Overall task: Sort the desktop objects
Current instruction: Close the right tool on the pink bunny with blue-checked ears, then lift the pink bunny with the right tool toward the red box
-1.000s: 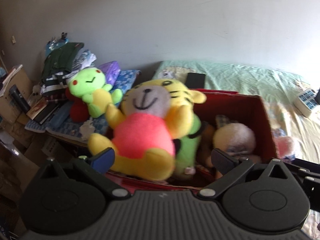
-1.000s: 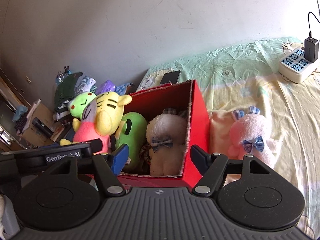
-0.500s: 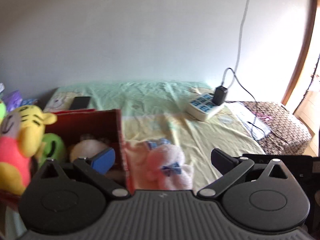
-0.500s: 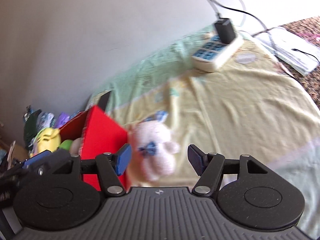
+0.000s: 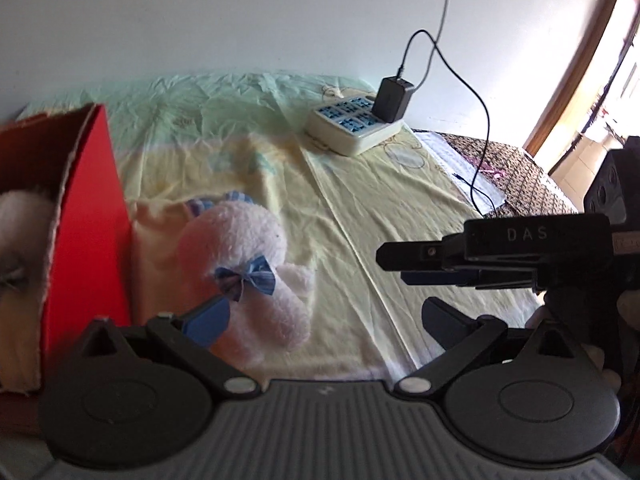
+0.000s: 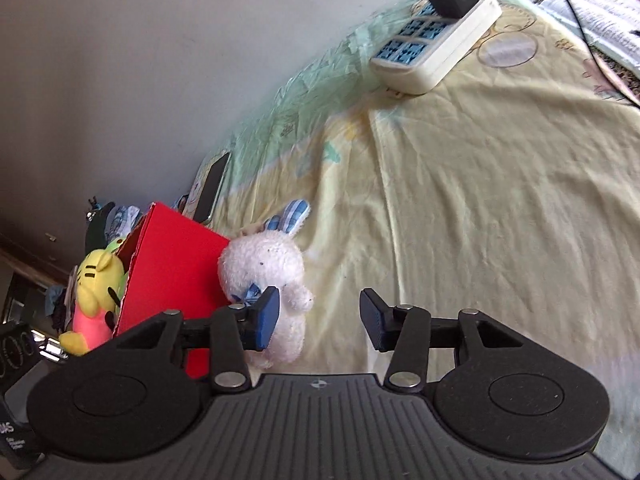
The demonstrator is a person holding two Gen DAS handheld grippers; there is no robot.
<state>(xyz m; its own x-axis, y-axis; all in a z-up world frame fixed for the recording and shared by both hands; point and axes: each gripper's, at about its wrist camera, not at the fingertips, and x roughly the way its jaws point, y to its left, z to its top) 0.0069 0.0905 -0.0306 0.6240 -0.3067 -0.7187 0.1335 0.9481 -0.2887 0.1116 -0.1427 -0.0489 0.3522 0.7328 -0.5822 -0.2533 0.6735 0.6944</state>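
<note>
**Pink rabbit beside the red box**

The plush rabbit (image 6: 264, 276) is pale pink and fluffy, with checked blue ears and a blue bow at its neck. It lies on the yellow sheet (image 6: 480, 208), touching the red box (image 6: 172, 264). It sits just ahead of the right gripper (image 6: 320, 316), toward its left finger; the jaws are closing with nothing between them. The left gripper (image 5: 324, 316) stands wide and empty, the rabbit by its left fingertip.

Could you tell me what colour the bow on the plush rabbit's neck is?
Blue checked, on the pale pink plush rabbit; the left wrist view shows the bow best.
</note>
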